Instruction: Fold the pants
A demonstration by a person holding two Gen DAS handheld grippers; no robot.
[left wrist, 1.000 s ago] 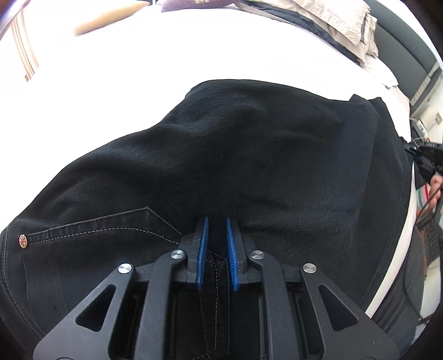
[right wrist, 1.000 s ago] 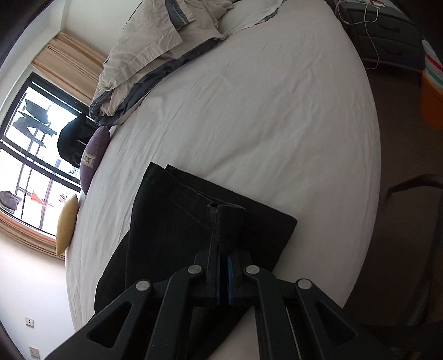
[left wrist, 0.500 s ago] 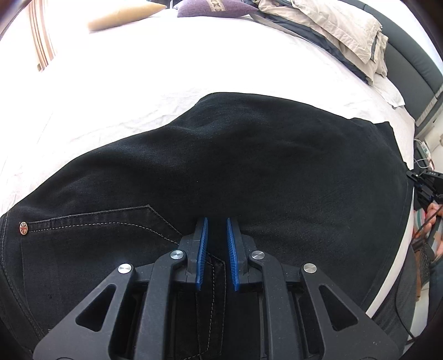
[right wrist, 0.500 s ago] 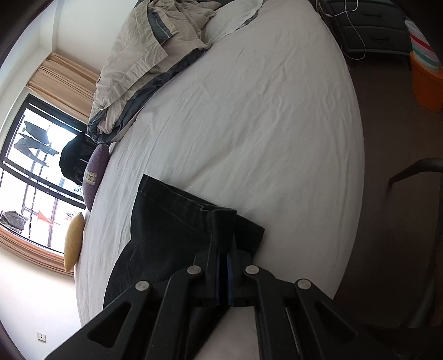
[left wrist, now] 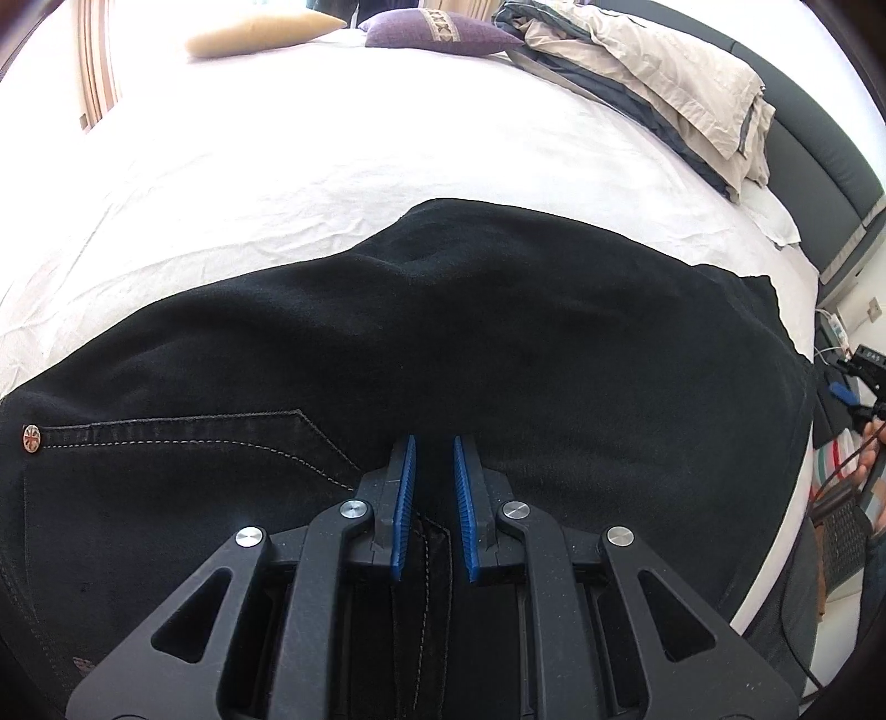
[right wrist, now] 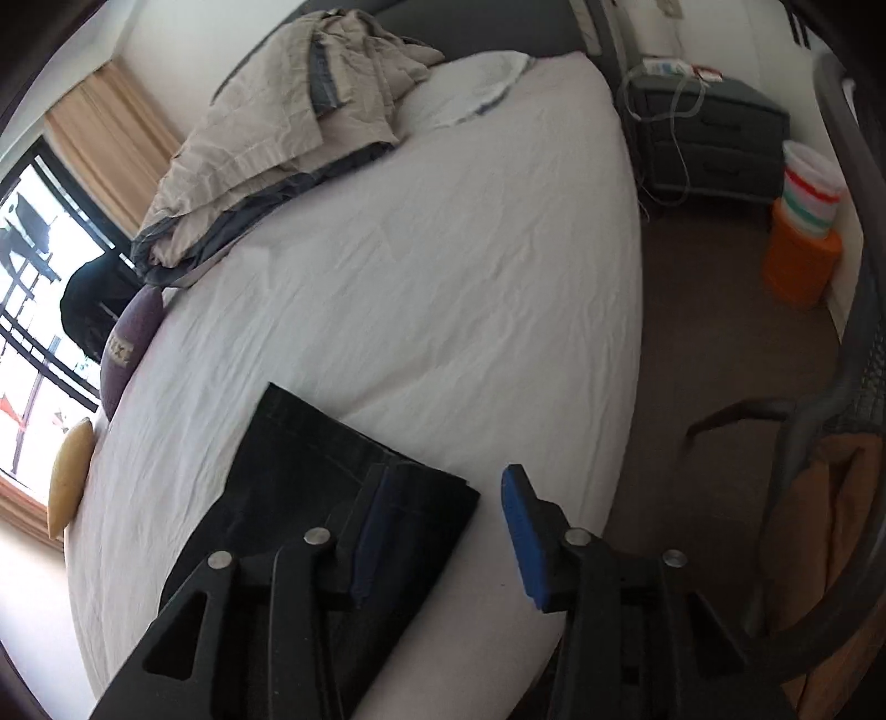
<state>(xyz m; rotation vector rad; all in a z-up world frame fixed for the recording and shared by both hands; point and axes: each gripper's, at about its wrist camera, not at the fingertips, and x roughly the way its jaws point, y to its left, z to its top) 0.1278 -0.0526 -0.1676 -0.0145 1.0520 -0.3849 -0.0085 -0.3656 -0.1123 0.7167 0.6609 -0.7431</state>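
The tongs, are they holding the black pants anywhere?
Left tongs pinch the pants at a stitched seam. Right tongs have just opened; nothing is pinched.

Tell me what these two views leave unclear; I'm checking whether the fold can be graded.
- Left wrist: the pants waistband runs off the bottom edge behind the left tongs.
- Right wrist: motion blur; the right tongs cover the nearest hem corner.
- Neither view shows the whole garment on the bed.

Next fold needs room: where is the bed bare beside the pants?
Bare sheet runs from the pants hems up to the bedding pile. Crowded: cushions along the window edge.
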